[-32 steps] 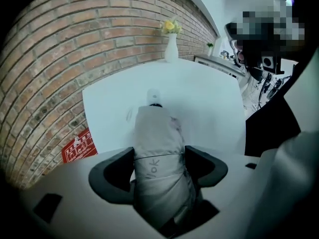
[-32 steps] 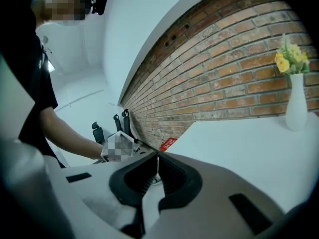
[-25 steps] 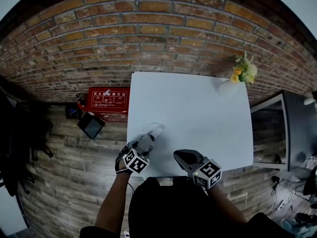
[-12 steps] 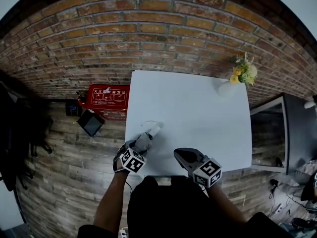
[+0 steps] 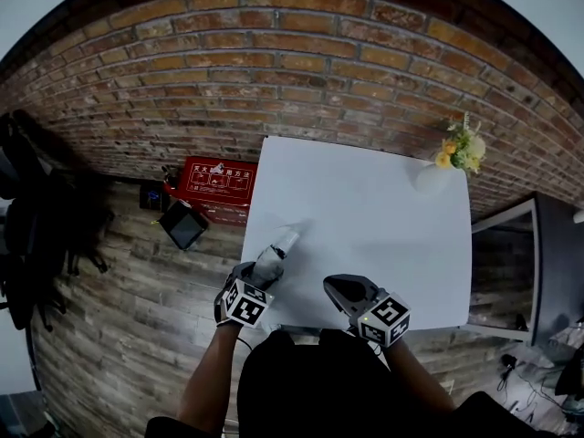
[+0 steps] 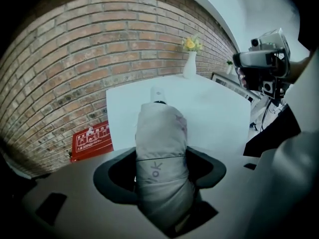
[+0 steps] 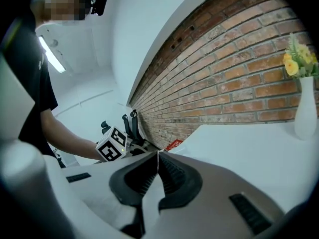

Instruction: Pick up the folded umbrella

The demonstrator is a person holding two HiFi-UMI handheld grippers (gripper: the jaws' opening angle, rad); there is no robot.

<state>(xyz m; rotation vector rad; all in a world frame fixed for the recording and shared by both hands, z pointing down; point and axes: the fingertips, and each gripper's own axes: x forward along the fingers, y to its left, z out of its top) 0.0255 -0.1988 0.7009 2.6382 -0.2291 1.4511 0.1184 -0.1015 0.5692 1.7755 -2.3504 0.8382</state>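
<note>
- The left gripper (image 5: 265,264) holds the grey umbrella (image 6: 161,153). Its jaws stand wide apart, one on each side of the folded cloth, and have just been closing on it.
- In the head view the umbrella lies over the 7 o'clock corner of the white table (image 5: 383,226), by its left edge. Its pale cap points to 1 o'clock.
- Whether the umbrella touches the table cannot be told.
- The right gripper (image 5: 339,287) is over the near edge at about 6 o'clock. Its jaws are together and hold nothing.
- A white vase (image 5: 429,179) with yellow flowers stands at the table's 1 o'clock corner, well apart from both grippers.
- A red box (image 5: 217,182) sits on the floor at the table's 10 o'clock, against the brick wall (image 5: 274,71).
- A dark cube (image 5: 184,225) lies on the floor at 9 o'clock, just beside the red box.
</note>
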